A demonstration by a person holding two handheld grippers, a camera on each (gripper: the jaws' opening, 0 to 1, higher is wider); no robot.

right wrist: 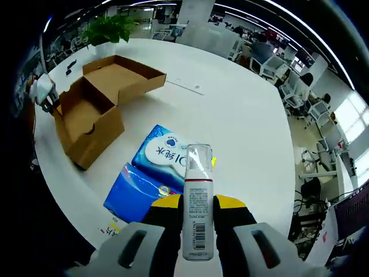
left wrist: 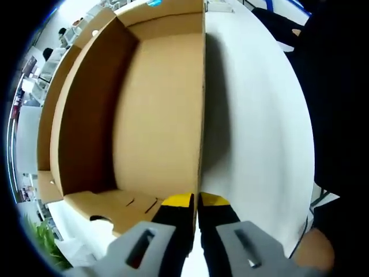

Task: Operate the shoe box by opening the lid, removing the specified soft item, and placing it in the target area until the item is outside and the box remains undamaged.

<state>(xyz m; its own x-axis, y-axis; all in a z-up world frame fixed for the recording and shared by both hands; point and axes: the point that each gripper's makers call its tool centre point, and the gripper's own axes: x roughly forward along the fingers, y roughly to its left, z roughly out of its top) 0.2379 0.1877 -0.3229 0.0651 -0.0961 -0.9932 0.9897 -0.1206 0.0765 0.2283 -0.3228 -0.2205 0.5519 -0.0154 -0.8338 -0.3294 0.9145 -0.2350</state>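
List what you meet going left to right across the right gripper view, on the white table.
left gripper → open shoe box → blue tissue pack → white bottle held in the right gripper

I see 1 white table [right wrist: 242, 115]. On it sit an open cardboard shoe box [right wrist: 92, 124] at the far left, a blue tissue pack [right wrist: 147, 173] nearer me, and a paper sheet [right wrist: 185, 85] farther off.

The blue tissue pack [right wrist: 151, 173] carries white Chinese characters, seemingly "纯水". The bottle [right wrist: 196, 202] at six o'clock bears a barcode and print too small to read.
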